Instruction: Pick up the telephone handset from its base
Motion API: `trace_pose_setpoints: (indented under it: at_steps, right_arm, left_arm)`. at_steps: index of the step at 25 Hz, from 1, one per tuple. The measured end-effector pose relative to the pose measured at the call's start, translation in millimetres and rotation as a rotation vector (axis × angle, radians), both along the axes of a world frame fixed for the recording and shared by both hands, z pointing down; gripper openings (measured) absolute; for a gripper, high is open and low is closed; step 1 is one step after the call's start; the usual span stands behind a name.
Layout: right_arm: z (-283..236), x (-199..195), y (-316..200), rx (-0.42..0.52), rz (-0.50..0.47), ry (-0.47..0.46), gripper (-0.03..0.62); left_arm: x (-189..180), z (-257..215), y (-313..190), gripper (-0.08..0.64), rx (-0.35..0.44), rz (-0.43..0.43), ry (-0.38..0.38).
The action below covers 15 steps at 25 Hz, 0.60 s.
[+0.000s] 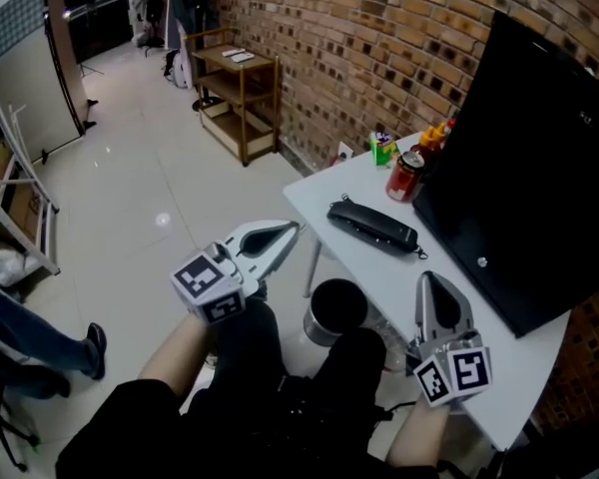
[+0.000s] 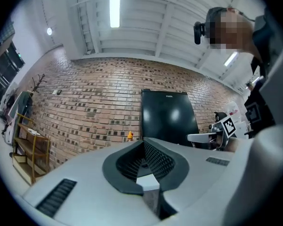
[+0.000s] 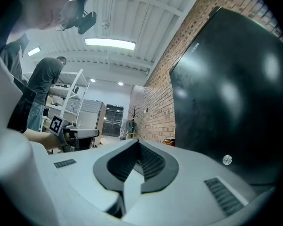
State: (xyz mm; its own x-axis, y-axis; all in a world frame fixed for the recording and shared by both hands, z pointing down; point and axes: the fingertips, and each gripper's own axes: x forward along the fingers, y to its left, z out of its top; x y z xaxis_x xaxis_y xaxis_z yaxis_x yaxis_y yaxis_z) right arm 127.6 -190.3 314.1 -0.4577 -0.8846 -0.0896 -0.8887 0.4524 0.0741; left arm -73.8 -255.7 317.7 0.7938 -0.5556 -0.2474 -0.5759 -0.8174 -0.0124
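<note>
1. A white tiled floor (image 1: 150,178) is seen at the upper left, a brick wall (image 1: 379,48) along the top, and a white table (image 1: 354,183) at the right.
2. The table's long edge runs from its upper-left corner down to the lower right; open floor lies to the left of that edge, with a wooden shelf (image 1: 242,93) set well back against the wall.
3. The right half of the table is taken by a large black panel (image 1: 539,168); a red can (image 1: 406,176) stands at its upper end.
4. The telephone handset (image 1: 372,226) lies on the table at frame centre, between the edge and the panel.
5. The left gripper (image 1: 292,230) is held off the table over the floor, jaws together and empty, its tip just left of the handset, not touching.
6. The right gripper (image 1: 432,281) is held over the table's lower part, jaws together and empty, below the handset and apart from it.
7. A dark cylindrical container (image 1: 334,312) stands beneath the edge, between the grippers.
</note>
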Motion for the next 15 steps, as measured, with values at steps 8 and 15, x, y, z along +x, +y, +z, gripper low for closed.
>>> trace_pose_setpoints:
  at_steps: [8,15]
  right_arm:
    - [3,9,-3,-0.006,0.023,0.035,0.009]
    - [7,25,-6,-0.036,0.047,0.024,0.009]
  left_arm:
    - [28,-7,-16,0.006,0.021,0.103,-0.016]
    - [54,-13,-24,0.006,-0.008,0.271,-0.024]
